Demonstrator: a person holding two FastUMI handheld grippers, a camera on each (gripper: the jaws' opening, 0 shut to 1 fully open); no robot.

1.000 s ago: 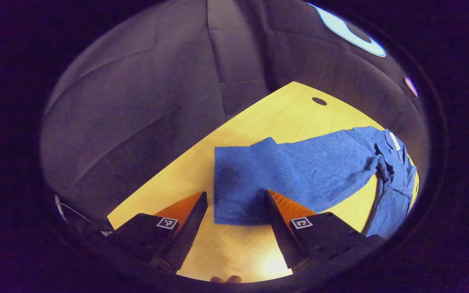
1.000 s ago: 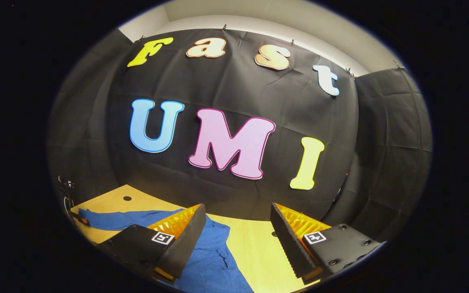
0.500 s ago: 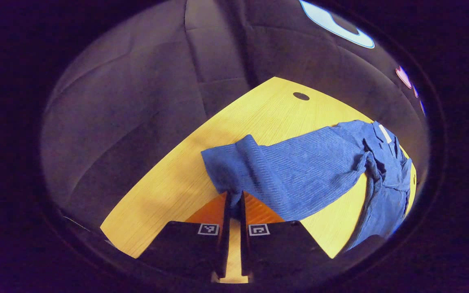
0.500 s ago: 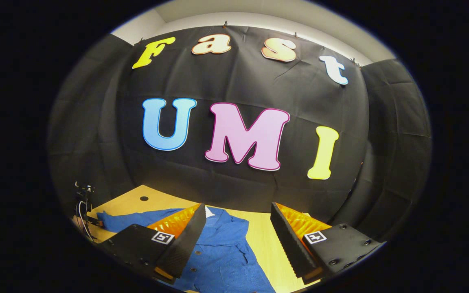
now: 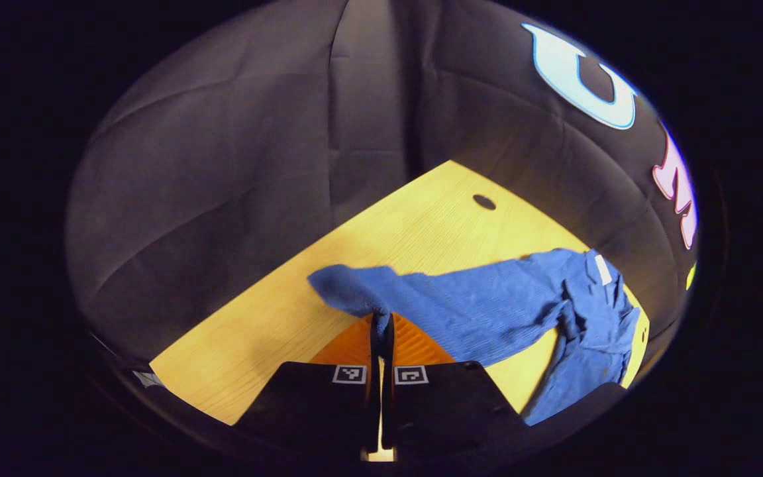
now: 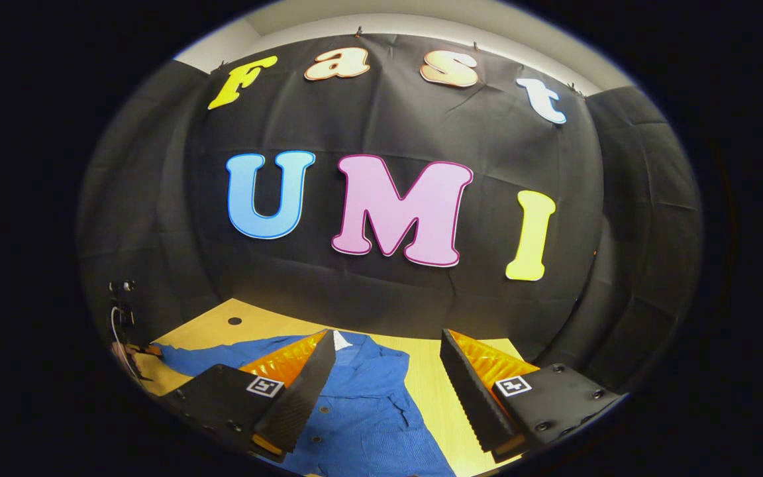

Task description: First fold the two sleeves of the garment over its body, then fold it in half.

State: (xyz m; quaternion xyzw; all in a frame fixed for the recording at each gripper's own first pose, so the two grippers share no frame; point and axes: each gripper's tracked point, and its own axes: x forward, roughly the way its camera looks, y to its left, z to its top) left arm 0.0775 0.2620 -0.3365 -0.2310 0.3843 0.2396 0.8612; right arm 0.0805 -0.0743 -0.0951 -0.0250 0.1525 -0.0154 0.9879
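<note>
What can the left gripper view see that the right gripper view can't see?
Left gripper view: the left gripper pinched shut on the cuff of the shirt's long sleeve, which stretches back to the shirt.

Right gripper view: the right gripper open above the shirt front, whose buttons you can see, plus a pale strip of wall above the black cloth.

Both: the blue shirt, the yellow table with its small dark hole, and the black cloth.
</note>
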